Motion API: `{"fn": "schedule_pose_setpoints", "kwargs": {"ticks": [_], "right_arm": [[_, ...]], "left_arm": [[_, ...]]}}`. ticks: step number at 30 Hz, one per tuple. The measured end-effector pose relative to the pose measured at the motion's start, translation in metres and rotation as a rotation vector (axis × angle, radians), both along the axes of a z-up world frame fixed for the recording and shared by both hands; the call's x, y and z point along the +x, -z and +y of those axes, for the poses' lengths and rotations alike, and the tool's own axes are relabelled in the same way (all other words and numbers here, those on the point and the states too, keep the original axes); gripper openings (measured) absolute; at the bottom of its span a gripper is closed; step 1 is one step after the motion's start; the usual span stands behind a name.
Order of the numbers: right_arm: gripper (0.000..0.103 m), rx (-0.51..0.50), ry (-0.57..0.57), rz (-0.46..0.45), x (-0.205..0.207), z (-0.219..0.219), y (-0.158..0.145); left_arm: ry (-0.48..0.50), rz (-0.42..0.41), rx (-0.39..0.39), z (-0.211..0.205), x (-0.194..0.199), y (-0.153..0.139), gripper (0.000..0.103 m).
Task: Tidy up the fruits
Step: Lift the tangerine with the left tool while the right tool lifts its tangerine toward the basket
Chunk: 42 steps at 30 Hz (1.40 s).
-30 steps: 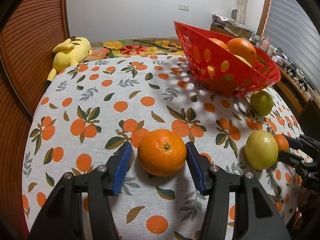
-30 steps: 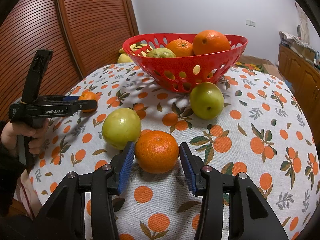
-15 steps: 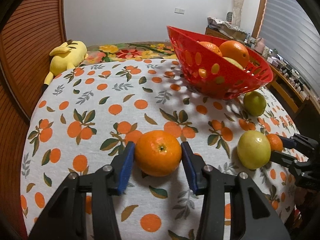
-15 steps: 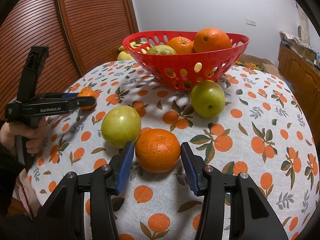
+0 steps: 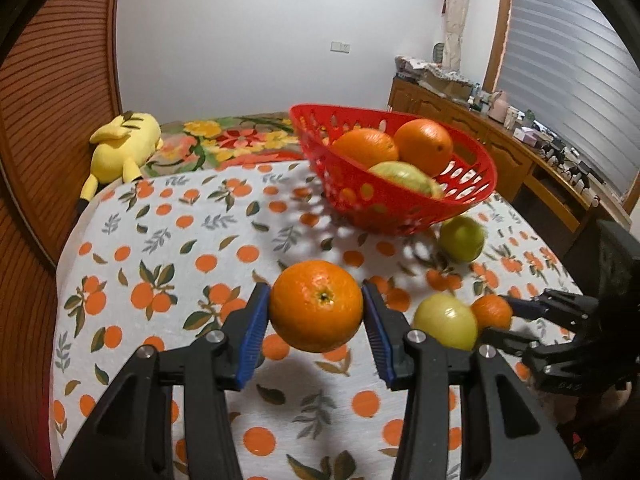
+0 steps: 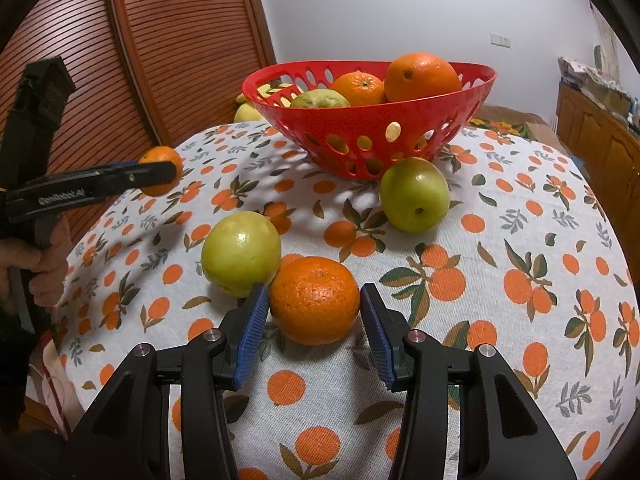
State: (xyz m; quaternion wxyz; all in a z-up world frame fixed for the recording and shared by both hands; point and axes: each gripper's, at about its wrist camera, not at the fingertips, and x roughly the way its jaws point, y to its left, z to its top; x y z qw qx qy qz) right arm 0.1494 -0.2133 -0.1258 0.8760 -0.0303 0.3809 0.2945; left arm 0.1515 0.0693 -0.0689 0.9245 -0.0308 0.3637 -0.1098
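Left gripper [image 5: 314,292] is seen closed on 1 orange, the first orange [image 5: 316,306], which is pinched at its widest between the 2 blue ribbed pads and held clear of the tablecloth [image 6: 500,220], a shadow being cast beneath it. Its black handle is gripped by 1 hand [image 6: 36,264] at the edge of the right wrist view. Right gripper [image 6: 314,294] is likewise closed to a fruit's width, its 2 pads set against the flanks of the second orange [image 6: 315,300], which is rested on the cloth directly ahead of the jaws. Both oranges are round, with pebbled, glossy rind. Just beside the second orange, on its left in the right wrist view, 1 pale yellow-green fruit [image 6: 240,252] is found, smooth and shiny; 1 darker green fruit [image 6: 414,194], also smooth, is placed farther off, close against the foot of the red basket [image 6: 460,112]. This 1 basket is of hard plastic, bowl-shaped and pierced with oval holes, and 2 more oranges and 1 green fruit are counted inside it. In all, 4 oranges and 3 green fruits are visible. The cloth is a woven fabric printed with oranges and leaves. Beyond the far edge, 1 yellow plush toy [image 5: 120,144] is laid.
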Motion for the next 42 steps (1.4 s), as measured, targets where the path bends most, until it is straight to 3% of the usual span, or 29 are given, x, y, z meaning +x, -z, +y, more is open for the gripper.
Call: {"fn": "schedule_pose_setpoints", "kwargs": {"ticks": [16, 30, 42], "right_arm": [[0.046, 0.038, 0.004, -0.009, -0.001, -0.013, -0.012], [0.046, 0.072, 0.006, -0.104, 0.01, -0.033, -0.06], [0.046, 0.078, -0.005, -0.158, 0.047, -0.042, -0.088]], "left_arm": [[0.04, -0.072, -0.019, -0.022, -0.005, -0.03, 0.045], [0.068, -0.117, -0.014, -0.039, 0.002, -0.053, 0.045], [0.075, -0.12, -0.015, -0.05, 0.034, -0.057, 0.045]]}}
